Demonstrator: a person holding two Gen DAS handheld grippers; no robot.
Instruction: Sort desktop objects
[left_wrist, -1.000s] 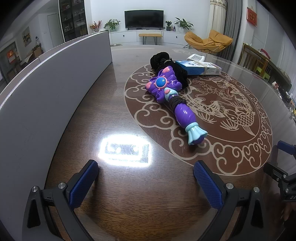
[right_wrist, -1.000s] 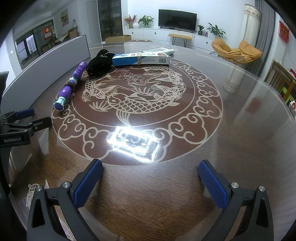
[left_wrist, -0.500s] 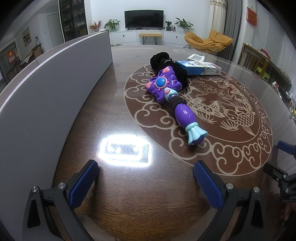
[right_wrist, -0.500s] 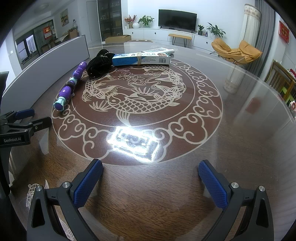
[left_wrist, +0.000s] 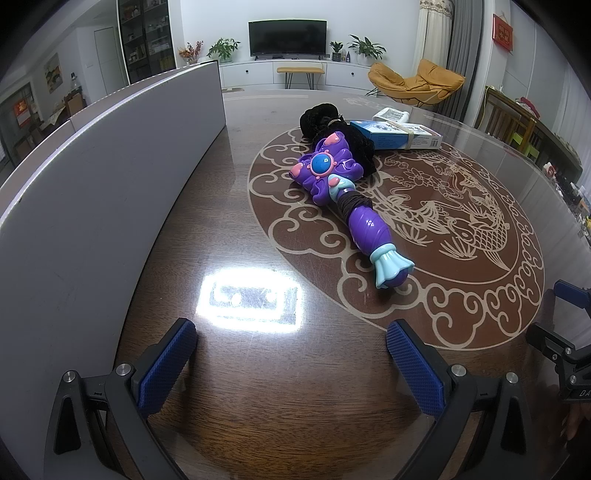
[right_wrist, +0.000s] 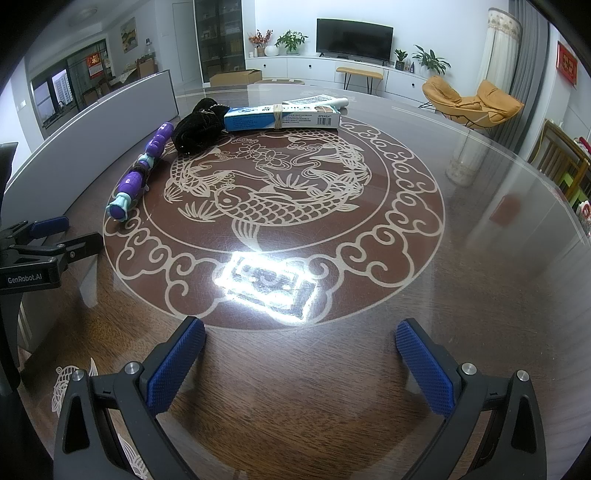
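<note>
A purple toy wand (left_wrist: 347, 195) with a teal end lies on the round brown table, with a black hair tie around its neck. It also shows in the right wrist view (right_wrist: 142, 170). Behind it lies a black fabric bundle (left_wrist: 321, 116) (right_wrist: 197, 125), and a blue-and-white box bound to a white tube (left_wrist: 397, 133) (right_wrist: 282, 114). My left gripper (left_wrist: 291, 354) is open and empty, near the table's front, short of the wand. My right gripper (right_wrist: 299, 354) is open and empty, over the bare near side of the table.
A long grey box wall (left_wrist: 92, 192) (right_wrist: 92, 133) runs along the table's left side. The table (right_wrist: 498, 295) has a glossy glass top with a fish pattern. Chairs stand past its right edge. The left gripper shows at the left edge of the right wrist view (right_wrist: 48, 243).
</note>
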